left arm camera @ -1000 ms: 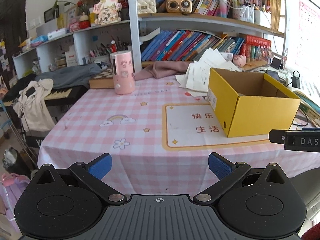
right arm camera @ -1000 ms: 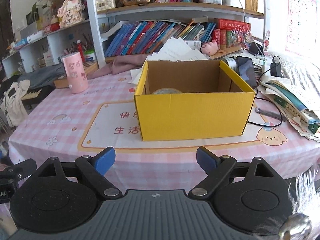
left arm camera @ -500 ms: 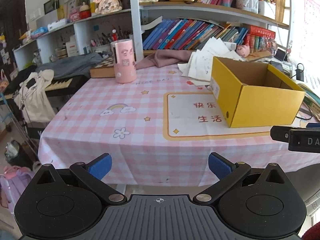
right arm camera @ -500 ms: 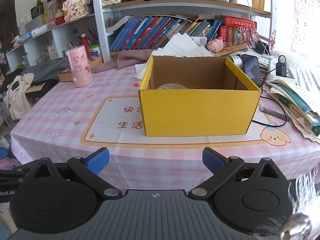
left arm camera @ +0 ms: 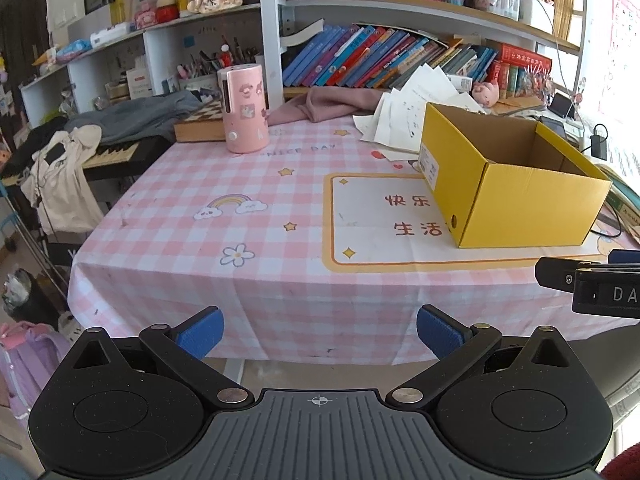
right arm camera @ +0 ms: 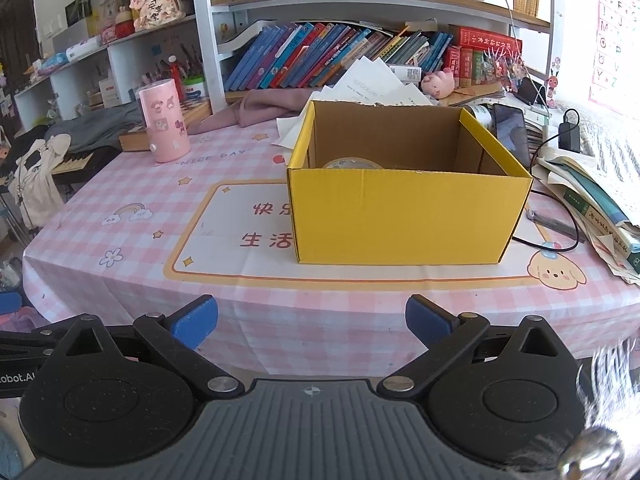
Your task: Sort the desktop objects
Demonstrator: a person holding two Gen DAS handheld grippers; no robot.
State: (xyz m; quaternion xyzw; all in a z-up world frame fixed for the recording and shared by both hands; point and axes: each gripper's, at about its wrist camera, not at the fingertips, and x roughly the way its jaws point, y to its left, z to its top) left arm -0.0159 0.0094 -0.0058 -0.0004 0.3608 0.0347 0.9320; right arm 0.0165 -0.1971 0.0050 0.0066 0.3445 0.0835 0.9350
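A yellow cardboard box (right arm camera: 408, 216) stands open on the pink checked tablecloth (right arm camera: 120, 208); it also shows in the left wrist view (left arm camera: 512, 200). The rim of a tape roll (right arm camera: 352, 164) shows inside it. A pink cylindrical holder (left arm camera: 244, 108) stands at the table's far left, also in the right wrist view (right arm camera: 164, 120). My left gripper (left arm camera: 319, 330) is open and empty, off the table's near edge. My right gripper (right arm camera: 311, 318) is open and empty, in front of the box and off the near edge.
Loose papers (left arm camera: 404, 116) and a pink cloth (left arm camera: 328, 104) lie behind the box. Books, a phone (right arm camera: 510, 130), a charger and cable (right arm camera: 560, 236) lie right of it. A bookshelf (right arm camera: 340, 56) backs the table. A keyboard and clothes (left arm camera: 68, 160) are at the left.
Both grippers have pulled back from the table, so the near edge and hanging cloth now show. Both stay open and empty.
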